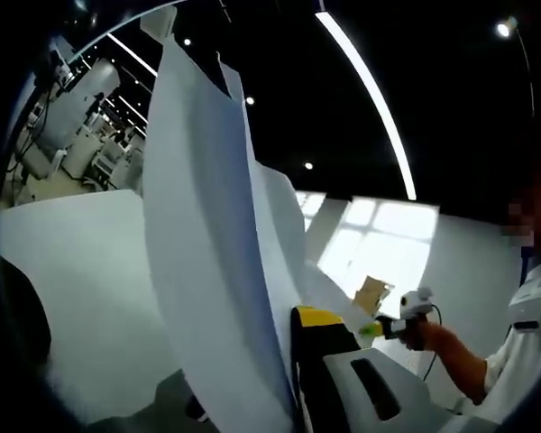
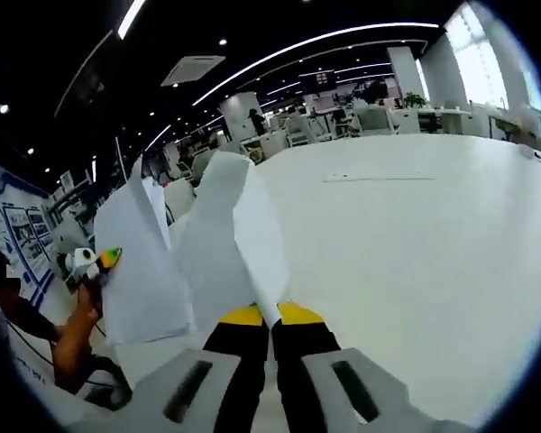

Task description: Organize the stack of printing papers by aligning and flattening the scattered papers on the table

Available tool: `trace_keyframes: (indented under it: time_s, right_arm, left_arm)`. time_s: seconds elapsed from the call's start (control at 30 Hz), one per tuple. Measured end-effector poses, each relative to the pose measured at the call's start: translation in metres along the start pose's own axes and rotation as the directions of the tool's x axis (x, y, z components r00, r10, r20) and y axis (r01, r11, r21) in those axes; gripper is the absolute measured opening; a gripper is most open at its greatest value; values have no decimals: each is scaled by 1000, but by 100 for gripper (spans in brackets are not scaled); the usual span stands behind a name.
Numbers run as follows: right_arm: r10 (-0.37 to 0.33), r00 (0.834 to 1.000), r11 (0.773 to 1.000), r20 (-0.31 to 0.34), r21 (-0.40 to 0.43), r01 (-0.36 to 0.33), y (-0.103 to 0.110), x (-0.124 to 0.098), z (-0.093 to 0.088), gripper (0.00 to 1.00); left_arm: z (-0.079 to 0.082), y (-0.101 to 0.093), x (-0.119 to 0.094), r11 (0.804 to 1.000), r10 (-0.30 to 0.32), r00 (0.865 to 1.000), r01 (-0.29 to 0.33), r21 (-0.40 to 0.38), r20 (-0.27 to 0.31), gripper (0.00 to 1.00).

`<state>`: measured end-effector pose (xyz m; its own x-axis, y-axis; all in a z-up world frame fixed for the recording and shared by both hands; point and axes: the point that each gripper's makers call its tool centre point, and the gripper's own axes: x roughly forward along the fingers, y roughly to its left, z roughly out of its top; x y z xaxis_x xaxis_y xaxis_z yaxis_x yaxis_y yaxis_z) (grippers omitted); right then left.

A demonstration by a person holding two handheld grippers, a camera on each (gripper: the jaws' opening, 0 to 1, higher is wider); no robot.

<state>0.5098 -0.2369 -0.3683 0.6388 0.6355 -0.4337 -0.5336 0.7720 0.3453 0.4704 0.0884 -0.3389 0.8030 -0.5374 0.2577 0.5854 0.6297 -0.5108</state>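
Paper fills my hands: I have the sheets (image 1: 207, 271) lifted clear of the white desk (image 1: 81, 280), hanging upright between my two tongs. My right tongs (image 2: 269, 317) are pinched together on the near edge of the sheets (image 2: 221, 244), the yellow tips closed with the paper standing up out of them. My left tongs (image 1: 299, 379) are clamped on the opposite edge; from the right gripper view I see them (image 2: 108, 259) at the far side of the paper, held in my hand (image 2: 79, 317). In the left gripper view the right tongs (image 1: 379, 328) show beyond the curled sheet. Holding both edges off the desk (image 2: 406, 234) lets the loose sheets hang and settle against each other, I judge, so I can tap them down square next. The sheets bow and fan apart, so they are not yet aligned.
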Motion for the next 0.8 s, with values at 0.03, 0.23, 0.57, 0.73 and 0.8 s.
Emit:
trace_keyframes:
  time_s: [0.03,0.23,0.57,0.73,0.8]
  right_arm:
    - [7,1000,1000,10,12,-7,0,-4,1,0]
    - [7,997,999,78,53,-12,-7,-19,16,0]
    - [22,988,997,154,72,-33,-5,-35,37,0]
    - [36,975,993,219,100,-59,-2,-41,48,0]
    - [47,972,992,229,106,-73,-2,-42,50,0]
  left_arm:
    - [0,0,0,1000,1,1000,-1,0,-1,6]
    - [-5,1,3,1000,18,1000,-18,14,-19,6]
    - [-7,12,4,998,59,997,-58,26,-42,7]
    - [-9,15,5,997,76,996,-75,21,-53,7]
    - [-10,16,6,996,84,995,-83,20,-59,7]
